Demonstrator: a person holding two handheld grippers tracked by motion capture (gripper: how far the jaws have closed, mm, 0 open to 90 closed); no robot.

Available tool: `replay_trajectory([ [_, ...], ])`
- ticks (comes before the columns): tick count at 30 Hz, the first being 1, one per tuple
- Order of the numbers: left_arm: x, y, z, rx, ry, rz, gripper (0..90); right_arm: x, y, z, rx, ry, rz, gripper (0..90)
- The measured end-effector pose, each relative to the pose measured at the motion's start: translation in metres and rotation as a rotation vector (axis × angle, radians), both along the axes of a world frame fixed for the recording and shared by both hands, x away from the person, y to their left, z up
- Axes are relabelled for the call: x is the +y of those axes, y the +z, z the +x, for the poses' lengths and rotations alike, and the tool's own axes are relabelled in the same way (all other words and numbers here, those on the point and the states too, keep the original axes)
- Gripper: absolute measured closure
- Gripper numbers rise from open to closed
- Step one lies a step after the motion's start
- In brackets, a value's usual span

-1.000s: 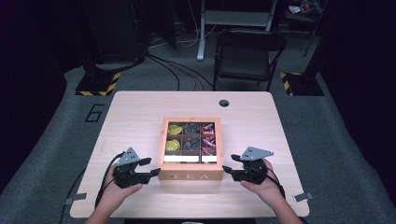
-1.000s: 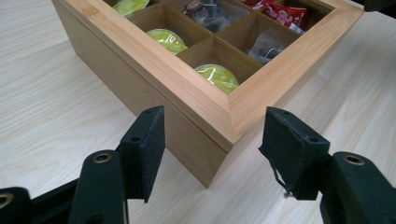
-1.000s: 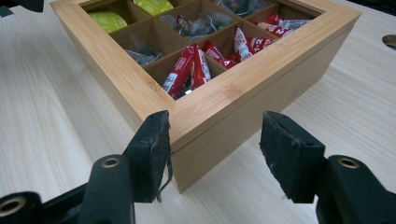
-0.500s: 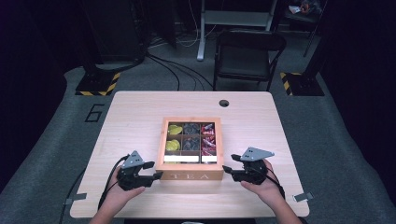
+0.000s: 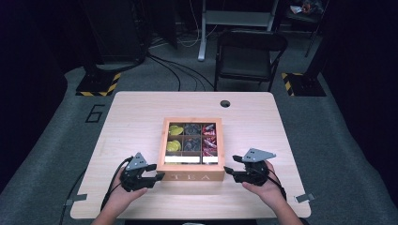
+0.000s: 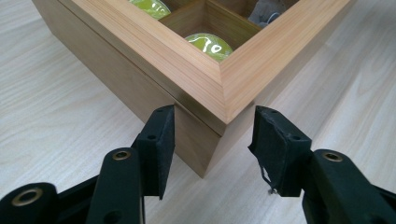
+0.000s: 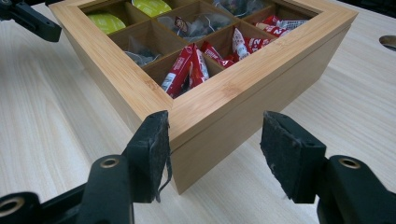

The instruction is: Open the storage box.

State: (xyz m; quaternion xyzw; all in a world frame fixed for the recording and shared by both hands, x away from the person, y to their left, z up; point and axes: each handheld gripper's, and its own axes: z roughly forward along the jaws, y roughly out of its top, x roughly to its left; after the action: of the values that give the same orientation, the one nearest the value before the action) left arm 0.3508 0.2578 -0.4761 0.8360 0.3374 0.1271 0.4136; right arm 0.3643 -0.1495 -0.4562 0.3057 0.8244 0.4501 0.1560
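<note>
Dark floor lies round the table (image 5: 141,112). On it sits the tea box (image 5: 190,176). Left claw (image 5: 157,176) and right claw (image 5: 228,170) are both wide, one at each front corner, maybe to grab it evenly.

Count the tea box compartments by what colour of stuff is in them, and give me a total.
Tea box compartments, from the high view:
Yellow-green packets: 2
Dark grey bags: 2
Red packets: 2
Total: 6
</note>
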Motion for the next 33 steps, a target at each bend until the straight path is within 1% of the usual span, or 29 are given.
replay_trajectory([
  [1, 0.000, 0.000, 0.000, 0.000, 0.006, -0.009, 49.8, 0.000, 0.000, 0.000, 0.004, -0.003, 0.000, 41.3],
  [2, 0.000, 0.000, 0.000, 0.000, 0.006, -0.009, 49.4, 0.000, 0.000, -0.001, 0.007, -0.007, 0.002, 41.3],
  [4, -0.001, 0.001, 0.000, -0.012, 0.007, 0.001, 49.3, 0.000, -0.001, 0.000, 0.004, -0.008, 0.001, 41.3],
  [9, -0.001, 0.002, 0.000, -0.011, 0.008, 0.002, 50.0, -0.001, -0.001, 0.000, 0.001, 0.000, 0.002, 41.3],
  [10, -0.001, 0.002, 0.000, -0.011, 0.006, 0.010, 50.0, -0.001, -0.001, 0.000, 0.003, 0.000, 0.003, 41.3],
  [12, -0.002, 0.003, -0.002, -0.025, 0.007, 0.019, 50.5, -0.001, -0.002, -0.001, 0.009, -0.008, 0.007, 41.4],
  [16, -0.002, 0.003, -0.002, -0.029, 0.005, 0.021, 51.5, -0.001, -0.002, 0.000, 0.008, -0.006, 0.012, 41.5],
  [18, -0.002, 0.003, -0.002, -0.040, 0.007, 0.026, 52.2, -0.002, -0.002, -0.001, 0.005, -0.001, 0.016, 41.8],
  [19, -0.002, 0.004, -0.003, -0.022, 0.000, 0.017, 52.4, -0.002, -0.002, -0.001, 0.008, -0.002, 0.020, 41.7],
  [20, -0.002, 0.004, -0.003, -0.022, 0.000, 0.017, 52.3, -0.002, -0.002, -0.001, 0.008, -0.002, 0.020, 41.7],
  [21, -0.001, 0.004, -0.002, -0.030, 0.001, 0.015, 52.3, -0.002, -0.001, -0.002, 0.003, 0.026, 0.029, 41.1],
  [23, -0.001, 0.005, -0.002, -0.025, -0.005, 0.016, 52.4, -0.001, -0.001, -0.003, 0.008, 0.030, 0.036, 41.0],
  [24, -0.002, 0.005, -0.002, -0.031, -0.004, 0.017, 52.4, 0.001, -0.001, -0.004, 0.002, 0.041, 0.033, 41.0],
  [25, -0.002, 0.006, -0.002, -0.028, -0.007, 0.025, 52.3, 0.004, -0.002, -0.005, 0.006, 0.062, 0.018, 41.0],
  [28, -0.002, 0.006, -0.002, -0.026, -0.007, 0.016, 52.3, 0.007, -0.004, -0.006, 0.006, 0.073, 0.009, 41.0],
  [29, -0.002, 0.006, -0.002, -0.035, -0.001, 0.015, 52.3, 0.009, -0.005, -0.006, 0.009, 0.077, 0.004, 41.0],
  [30, -0.002, 0.006, -0.002, -0.035, -0.002, 0.014, 52.3, 0.010, -0.005, -0.005, 0.009, 0.082, -0.002, 40.7],
  [31, -0.002, 0.007, -0.001, -0.030, -0.012, 0.015, 52.3, 0.010, -0.007, -0.005, 0.009, 0.088, -0.008, 40.6],
  [32, -0.002, 0.006, -0.001, -0.035, -0.008, 0.010, 52.3, 0.011, -0.008, -0.005, 0.018, 0.081, -0.009, 40.6],
  [33, -0.002, 0.007, -0.001, -0.028, -0.015, 0.013, 52.3, 0.011, -0.009, -0.005, 0.022, 0.081, -0.013, 40.5],
])
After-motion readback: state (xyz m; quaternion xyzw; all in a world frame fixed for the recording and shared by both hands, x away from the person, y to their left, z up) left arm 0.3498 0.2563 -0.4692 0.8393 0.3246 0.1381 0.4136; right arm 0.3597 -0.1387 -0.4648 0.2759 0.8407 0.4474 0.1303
